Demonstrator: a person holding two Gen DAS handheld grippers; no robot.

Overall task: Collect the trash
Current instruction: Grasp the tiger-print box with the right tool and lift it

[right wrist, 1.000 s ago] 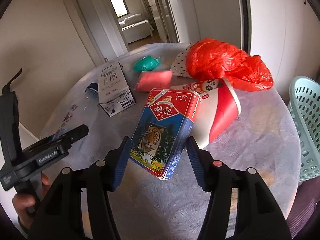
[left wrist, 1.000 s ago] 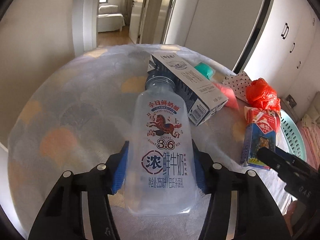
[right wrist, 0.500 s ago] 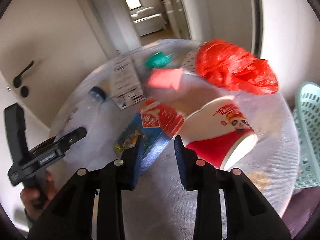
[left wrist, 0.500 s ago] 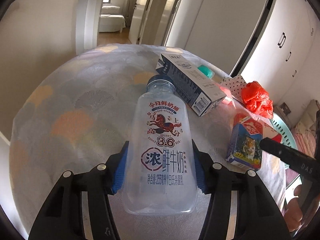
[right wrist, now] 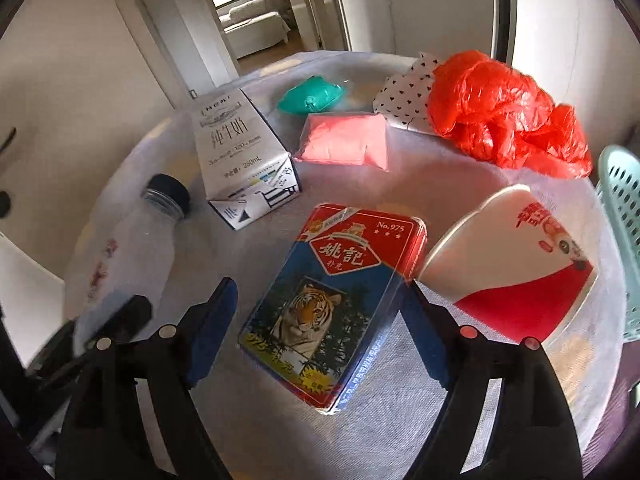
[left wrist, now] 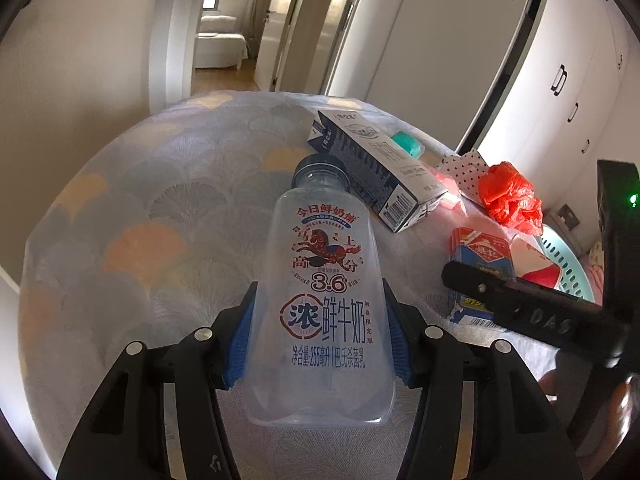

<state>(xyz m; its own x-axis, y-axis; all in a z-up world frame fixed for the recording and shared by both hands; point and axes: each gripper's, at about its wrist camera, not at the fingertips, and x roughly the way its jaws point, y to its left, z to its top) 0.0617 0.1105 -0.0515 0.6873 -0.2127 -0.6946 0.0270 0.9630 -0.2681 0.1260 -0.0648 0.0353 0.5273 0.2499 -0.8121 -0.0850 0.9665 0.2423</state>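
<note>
Half a second ago my right hand-held gripper (right wrist: 316, 328) was nearly closed beside the red-and-blue playing-card box with the tiger picture (right wrist: 334, 304), off to one side of it. Now its jaws stand wide apart with the box between them: the right pad looks to be at the box's edge, the left pad is well clear. So I judge that I have re-opened and lined up for a fresh grasp; the box is not yet gripped and lies flat on the bench (right wrist: 400, 184).

My left hand-held gripper (left wrist: 318, 330) has not changed: its blue pads are closed on the lower body of the clear plastic milk bottle with the red horse print (left wrist: 320, 304), as they were a second ago. I cannot tell whether the bottle is lifted off the bench or resting on it.

Taking the card box as landmark: its long axis runs away from me, leaning a little right, red-labelled end far, tiger end near. The crushed red-and-white paper cup (right wrist: 508, 268) touches its right side, the white milk carton (right wrist: 240, 156) lies beyond it to the left, and the mint plastic basket (right wrist: 622, 240) is further right, past the bench edge. The bottle is left of the box, its dark cap pointing away from me.
</note>
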